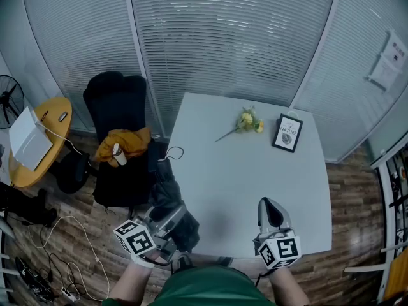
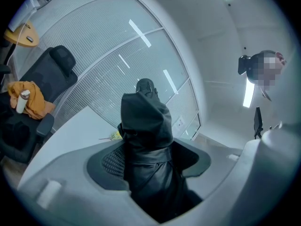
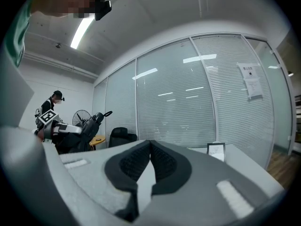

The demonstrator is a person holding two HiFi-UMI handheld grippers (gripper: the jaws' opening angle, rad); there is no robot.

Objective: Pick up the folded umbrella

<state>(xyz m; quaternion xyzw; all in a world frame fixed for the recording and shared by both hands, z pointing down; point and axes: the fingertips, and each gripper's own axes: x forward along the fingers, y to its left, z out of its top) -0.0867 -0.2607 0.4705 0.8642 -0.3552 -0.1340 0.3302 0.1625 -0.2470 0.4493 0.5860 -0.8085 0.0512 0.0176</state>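
Note:
The folded umbrella (image 1: 171, 201) is black, in a dark sleeve. It hangs off the white table's near left edge, and my left gripper (image 1: 167, 225) is shut on it. In the left gripper view the umbrella (image 2: 146, 126) stands up between the two jaws of the left gripper (image 2: 150, 163), with its handle end pointing away. My right gripper (image 1: 271, 204) is over the table's near right part, shut with nothing in it. In the right gripper view the pads of the right gripper (image 3: 149, 149) meet, and the umbrella (image 3: 75, 133) shows at the far left.
The white table (image 1: 255, 171) carries a yellow flower sprig (image 1: 247, 121) and a small framed picture (image 1: 287, 133) at its far side. A black office chair (image 1: 118, 107) with an orange cloth (image 1: 124, 142) stands to the left. Beyond it is a yellow round table (image 1: 38, 139). Cables lie on the floor.

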